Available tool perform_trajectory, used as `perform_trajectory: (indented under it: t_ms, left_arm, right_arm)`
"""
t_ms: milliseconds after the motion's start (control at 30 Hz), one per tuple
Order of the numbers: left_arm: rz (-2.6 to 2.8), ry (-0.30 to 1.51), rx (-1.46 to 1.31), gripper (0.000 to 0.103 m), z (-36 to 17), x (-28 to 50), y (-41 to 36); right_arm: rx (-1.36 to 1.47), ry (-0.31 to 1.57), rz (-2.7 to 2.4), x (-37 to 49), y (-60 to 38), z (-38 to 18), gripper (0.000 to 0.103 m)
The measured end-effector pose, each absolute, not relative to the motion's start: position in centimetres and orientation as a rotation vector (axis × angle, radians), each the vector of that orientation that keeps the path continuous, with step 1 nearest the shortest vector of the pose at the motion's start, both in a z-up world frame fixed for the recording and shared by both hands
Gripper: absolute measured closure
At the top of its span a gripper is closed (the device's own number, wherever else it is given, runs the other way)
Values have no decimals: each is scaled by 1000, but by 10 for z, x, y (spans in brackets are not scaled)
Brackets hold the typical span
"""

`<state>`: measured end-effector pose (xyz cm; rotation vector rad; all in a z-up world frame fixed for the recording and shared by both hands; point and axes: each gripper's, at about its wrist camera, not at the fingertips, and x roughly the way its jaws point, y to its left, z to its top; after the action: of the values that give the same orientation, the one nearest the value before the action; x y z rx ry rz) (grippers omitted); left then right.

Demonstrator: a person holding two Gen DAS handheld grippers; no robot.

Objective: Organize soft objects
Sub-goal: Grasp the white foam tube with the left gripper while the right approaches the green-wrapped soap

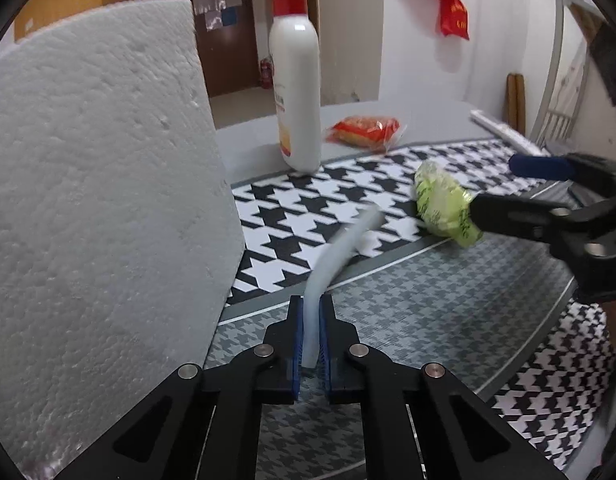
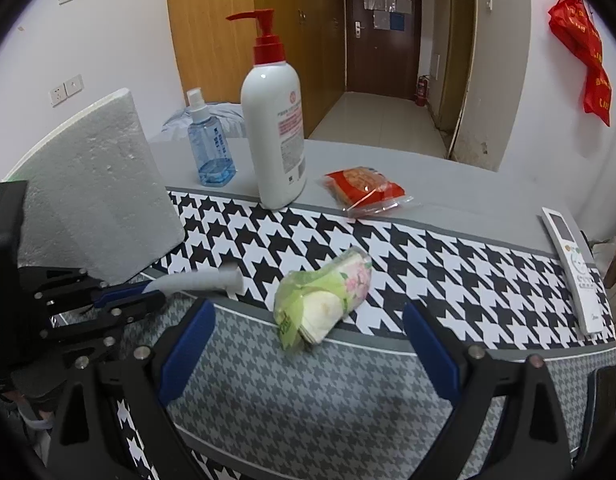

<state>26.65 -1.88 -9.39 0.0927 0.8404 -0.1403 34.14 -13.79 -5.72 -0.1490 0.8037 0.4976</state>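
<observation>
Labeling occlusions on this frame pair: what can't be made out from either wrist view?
- Blue spray bottle: absent from left wrist view, hidden behind foam block.
- White tube, clamped in left tool: free end motion-blurred in both views.
- Green tissue pack: near side covered by right tool's finger in left view.
- Pump bottle label: too small to read.
- Remote: buttons illegible, at fisheye edge.

Even, soft indoor light; fisheye-bent edges with dark corners; slight blur.

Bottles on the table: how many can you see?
2. The white pump bottle stands at the patterned mat's far edge; the small blue spray bottle stands just to its left. The foam block might hide others.
</observation>
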Motion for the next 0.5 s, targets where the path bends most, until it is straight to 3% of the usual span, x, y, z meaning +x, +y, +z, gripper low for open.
perform_trajectory:
  t_ms: [367, 500]
  left_arm:
    - [-156, 806, 78, 95, -88, 257, -19]
    - [-158, 803, 70, 95, -88, 257, -18]
  right_arm:
    - [-171, 821, 467, 352, -124, -66, 7]
    - [-168, 856, 463, 359, -121, -74, 18]
